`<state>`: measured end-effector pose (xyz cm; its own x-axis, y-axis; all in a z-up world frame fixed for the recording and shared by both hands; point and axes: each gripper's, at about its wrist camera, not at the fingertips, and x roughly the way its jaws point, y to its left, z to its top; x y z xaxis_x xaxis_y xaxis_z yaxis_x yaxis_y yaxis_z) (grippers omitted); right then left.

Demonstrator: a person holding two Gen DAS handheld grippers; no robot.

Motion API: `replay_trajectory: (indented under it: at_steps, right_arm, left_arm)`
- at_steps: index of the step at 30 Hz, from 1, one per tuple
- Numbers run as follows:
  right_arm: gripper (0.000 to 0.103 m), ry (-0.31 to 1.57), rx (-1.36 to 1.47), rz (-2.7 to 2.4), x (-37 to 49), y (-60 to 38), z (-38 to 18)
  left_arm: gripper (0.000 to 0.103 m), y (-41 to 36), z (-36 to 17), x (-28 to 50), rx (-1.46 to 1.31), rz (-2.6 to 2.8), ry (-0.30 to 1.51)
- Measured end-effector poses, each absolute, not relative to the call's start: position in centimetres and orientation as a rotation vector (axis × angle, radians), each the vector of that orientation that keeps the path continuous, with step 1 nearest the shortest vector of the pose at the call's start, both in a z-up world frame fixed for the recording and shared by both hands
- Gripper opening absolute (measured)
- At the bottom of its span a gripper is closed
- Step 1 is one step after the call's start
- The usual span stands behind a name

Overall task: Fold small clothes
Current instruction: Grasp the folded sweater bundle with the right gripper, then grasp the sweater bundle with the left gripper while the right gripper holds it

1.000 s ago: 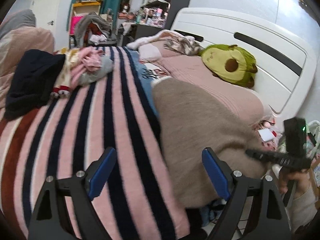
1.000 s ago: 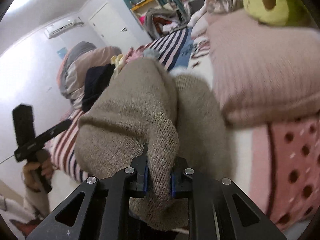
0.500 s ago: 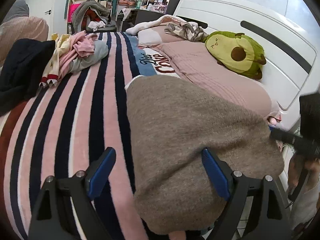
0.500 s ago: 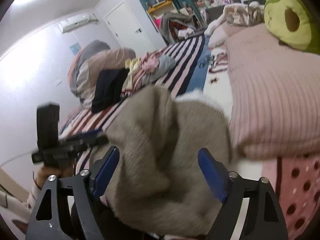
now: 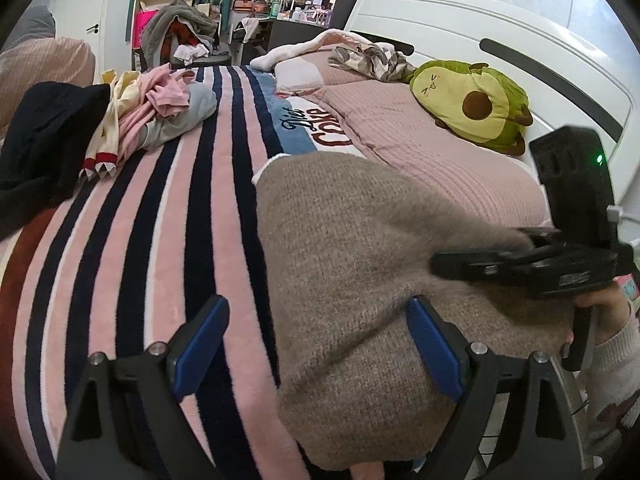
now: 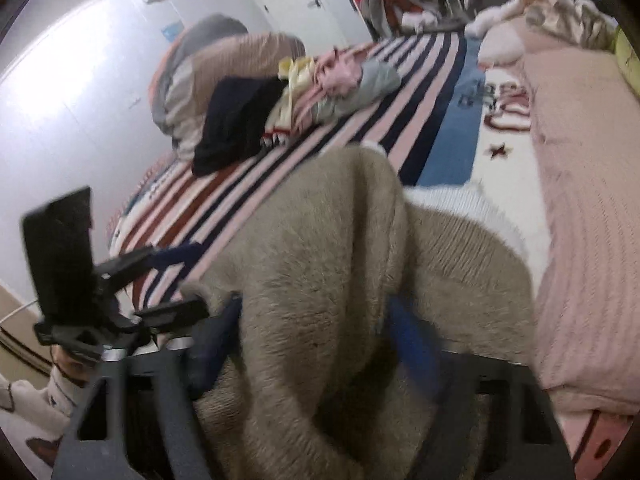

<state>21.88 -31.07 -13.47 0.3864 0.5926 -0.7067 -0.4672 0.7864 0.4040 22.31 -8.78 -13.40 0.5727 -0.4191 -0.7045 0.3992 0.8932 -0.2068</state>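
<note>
**Step: re-grip during sweater fold**

Right gripper (image 6: 312, 340): jaws have just been closing, a raised fold of the beige sweater (image 6: 320, 240) between them; pad contact is blurred, cannot tell. Left gripper (image 5: 316, 344): jaws wide apart, empty, hovering over the sweater's lower-centre edge. The sweater lies on the striped blanket (image 5: 120, 260). Next move, by judgement: secure both edges, then fold over.
</note>
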Motion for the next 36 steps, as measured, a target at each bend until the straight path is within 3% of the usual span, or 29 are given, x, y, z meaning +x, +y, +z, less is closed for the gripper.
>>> replay_trajectory:
  at_steps: [1, 3, 8, 11, 12, 14, 16, 21, 30, 33, 35, 36]
  right_arm:
    - [0.031, 0.958, 0.150, 0.692, 21.8, -31.1, -13.8]
    - [0.017, 0.916, 0.159, 0.685, 21.2, -31.5, -13.9]
    - [0.014, 0.763, 0.198, 0.585, 18.5, -34.3, -11.6]
    - [0.014, 0.763, 0.226, 0.570, 17.6, -35.5, -11.4]
    - [0.017, 0.786, 0.234, 0.566, 17.6, -35.6, -11.9]
    - [0.033, 0.862, 0.210, 0.505, 17.6, -35.5, -13.6]
    - [0.075, 0.870, 0.196, 0.454, 17.0, -35.8, -14.4]
    - [0.099, 0.910, 0.301, 0.379, 16.9, -37.9, -16.1]
    - [0.102, 1.032, 0.558, 0.540, 19.7, -39.2, -20.8]
    - [0.102, 1.034, 0.568, 0.587, 20.5, -38.5, -21.4]
    - [0.095, 1.032, 0.566, 0.615, 20.9, -38.0, -21.4]
    - [0.080, 1.031, 0.581, 0.654, 21.2, -37.4, -21.5]
  left_arm:
    - [0.088, -8.7, -13.4, 22.3, -0.025, -0.479, 0.835]
    - [0.088, -8.5, -13.5, 22.4, -0.039, -0.489, 0.837]
    - [0.091, -8.4, -12.8, 22.0, -0.070, -0.522, 0.824]
    - [0.092, -8.9, -12.7, 21.7, -0.072, -0.551, 0.828]
    - [0.092, -9.1, -12.8, 21.7, -0.066, -0.554, 0.836]
    - [0.092, -9.5, -13.3, 21.9, -0.059, -0.550, 0.851]
    - [0.092, -9.4, -13.8, 22.2, -0.079, -0.563, 0.871]
    - [0.094, -9.3, -15.0, 23.2, -0.150, -0.630, 0.913]
    - [0.095, -10.1, -17.4, 24.8, -0.250, -0.753, 1.000]
    - [0.084, -10.4, -17.4, 24.7, -0.246, -0.759, 0.985]
    - [0.076, -10.3, -17.1, 24.6, -0.236, -0.754, 0.976]
    - [0.071, -10.3, -16.9, 24.4, -0.220, -0.749, 0.971]
